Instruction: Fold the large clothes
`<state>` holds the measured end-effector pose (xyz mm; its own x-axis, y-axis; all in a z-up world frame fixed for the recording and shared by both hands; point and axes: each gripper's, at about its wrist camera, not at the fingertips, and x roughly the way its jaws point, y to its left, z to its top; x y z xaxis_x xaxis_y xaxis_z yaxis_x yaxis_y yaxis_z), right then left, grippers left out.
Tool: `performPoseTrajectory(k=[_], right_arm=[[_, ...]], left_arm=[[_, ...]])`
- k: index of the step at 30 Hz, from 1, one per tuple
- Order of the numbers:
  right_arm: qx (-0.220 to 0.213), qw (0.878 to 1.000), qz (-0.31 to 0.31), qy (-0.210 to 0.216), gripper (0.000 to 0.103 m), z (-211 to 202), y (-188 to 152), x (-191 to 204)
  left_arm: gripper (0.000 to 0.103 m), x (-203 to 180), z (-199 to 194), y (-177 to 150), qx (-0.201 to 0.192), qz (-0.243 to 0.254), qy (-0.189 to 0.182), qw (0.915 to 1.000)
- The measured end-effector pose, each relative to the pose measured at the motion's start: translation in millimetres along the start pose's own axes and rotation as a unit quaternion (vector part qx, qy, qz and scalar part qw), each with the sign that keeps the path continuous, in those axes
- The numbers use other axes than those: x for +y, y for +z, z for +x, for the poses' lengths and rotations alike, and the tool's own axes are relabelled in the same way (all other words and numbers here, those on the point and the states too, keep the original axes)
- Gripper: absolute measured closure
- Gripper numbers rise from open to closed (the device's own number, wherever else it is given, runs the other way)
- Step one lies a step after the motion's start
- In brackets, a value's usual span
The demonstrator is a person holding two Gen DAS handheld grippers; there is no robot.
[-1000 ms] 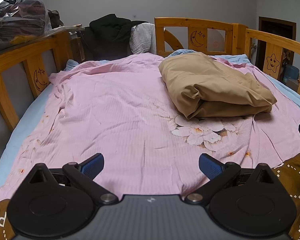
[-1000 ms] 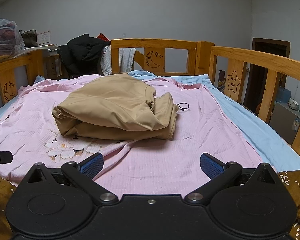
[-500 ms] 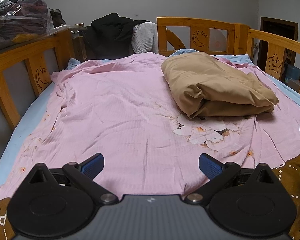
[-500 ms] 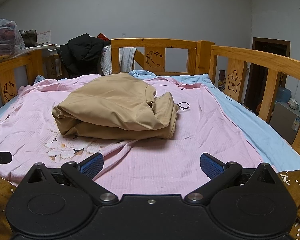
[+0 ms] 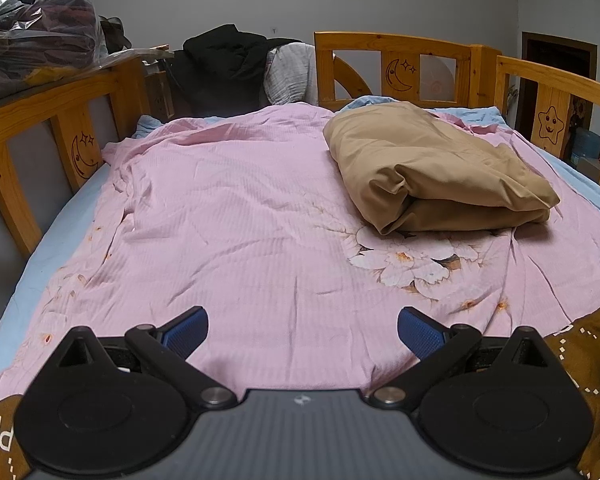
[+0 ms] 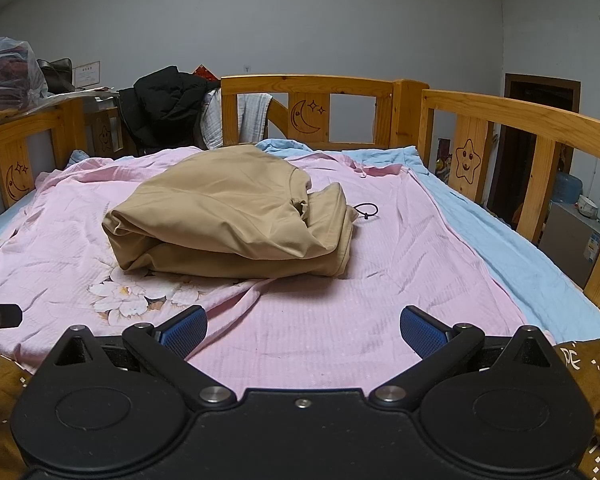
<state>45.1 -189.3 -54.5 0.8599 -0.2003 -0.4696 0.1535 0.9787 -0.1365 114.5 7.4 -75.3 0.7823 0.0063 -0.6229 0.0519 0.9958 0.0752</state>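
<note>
Tan cotton garment [image 6: 236, 220], folded into a thick soft bundle with rounded creases, lies in the centre of your right wrist view and in the upper right of your left wrist view [image 5: 432, 168]. Over the last second almost nothing changed: the left view drifted slightly, and the bundle sits as it did. That suggests the fold is finished, or you are pausing before the next piece. Your left gripper [image 5: 302, 330] and right gripper [image 6: 303, 330] both hang spread wide and empty, low in frame and well short of the bundle. Beneath it spreads a wrinkled pink ribbed sheet with a printed white flower [image 6: 340, 300], over a pale blue sheet [image 6: 520, 256]. A thin black cord loop [image 6: 367, 211] lies just beside the garment's right edge. A honey-coloured wooden bed rail with carved moons and stars [image 6: 500, 108] encloses everything.
</note>
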Motion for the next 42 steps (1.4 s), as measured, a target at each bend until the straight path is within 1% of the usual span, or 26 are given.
performPoseTrajectory(k=[19, 32, 34, 39, 42], right_arm=[[0.006, 1.0, 0.006, -0.001, 0.001, 4, -2, 2], [0.014, 1.0, 0.013, -0.001, 0.001, 8, -5, 3], [0.015, 1.0, 0.014, -0.001, 0.001, 9, -5, 3], [0.02, 1.0, 0.016, 0.0, 0.001, 12, -6, 4], [0.023, 1.0, 0.018, 0.001, 0.001, 14, -7, 4]], left_arm=[[0.001, -1, 2, 0, 0.002, -0.002, 0.0, 1.0], [0.001, -5, 5, 0, 0.011, 0.001, 0.003, 0.9999], [0.001, -6, 7, 2, 0.019, 0.006, 0.003, 0.9998], [0.001, -14, 9, 1, 0.017, 0.037, 0.012, 0.9991], [0.001, -15, 11, 1, 0.022, 0.038, 0.011, 0.999]])
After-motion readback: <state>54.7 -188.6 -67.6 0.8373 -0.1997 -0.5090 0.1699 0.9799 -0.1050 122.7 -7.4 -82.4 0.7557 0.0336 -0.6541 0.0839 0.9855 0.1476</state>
